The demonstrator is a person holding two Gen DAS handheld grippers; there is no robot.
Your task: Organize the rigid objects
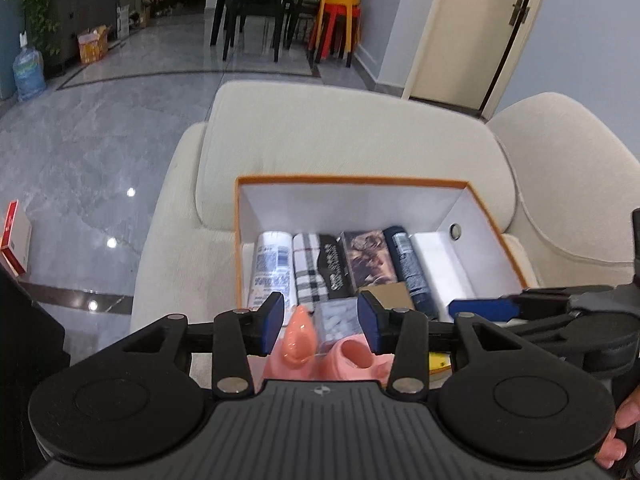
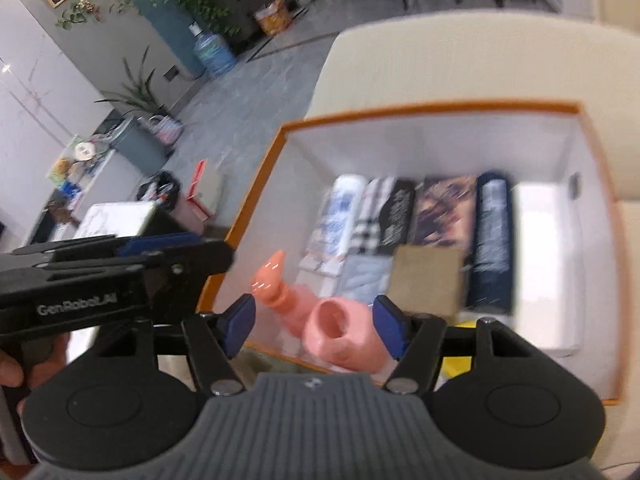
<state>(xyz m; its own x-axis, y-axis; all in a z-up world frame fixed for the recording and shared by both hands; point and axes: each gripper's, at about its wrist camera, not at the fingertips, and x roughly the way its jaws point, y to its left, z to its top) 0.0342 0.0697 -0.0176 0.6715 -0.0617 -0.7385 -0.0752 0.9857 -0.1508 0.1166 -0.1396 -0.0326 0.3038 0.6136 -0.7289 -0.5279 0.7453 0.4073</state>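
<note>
Far half of the orange-rimmed box (image 1: 352, 179) bare and passable; near half packed with bottles, cartons, pink objects (image 2: 340, 334).

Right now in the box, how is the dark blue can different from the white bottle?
The dark blue can looks slimmer and lies toward the right; the white bottle looks fatter and lies against the left wall of the orange-rimmed box. Both lie flat, printed labels showing, pointing the same way.

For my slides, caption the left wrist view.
Open left gripper above pink toy in orange box.
</note>
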